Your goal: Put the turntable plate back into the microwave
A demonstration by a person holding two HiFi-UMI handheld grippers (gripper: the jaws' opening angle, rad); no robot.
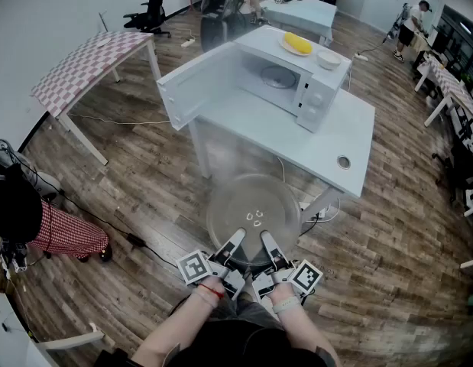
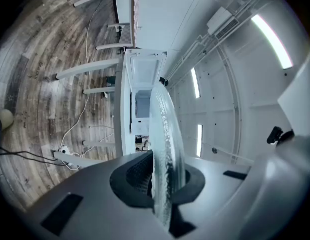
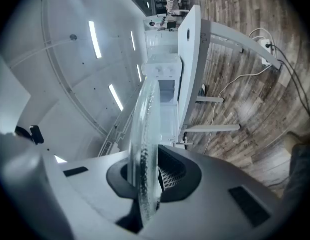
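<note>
Before open microwave (image 1: 316,98): left gripper (image 1: 236,239), right gripper (image 1: 267,240) clamp turntable plate (image 1: 251,201); near rim hidden.

We count one turntable plate (image 1: 254,216), one microwave (image 1: 319,98) and two grippers, the left gripper (image 1: 236,239) and the right gripper (image 1: 267,241). On the microwave's top we see two dishes: one small plate (image 1: 285,49) with yellow food (image 1: 298,43) and one white bowl (image 1: 328,59). We make out at least three tables: one white table (image 1: 328,140), one checkered table (image 1: 87,63), one pale table (image 1: 301,10) behind.
</note>
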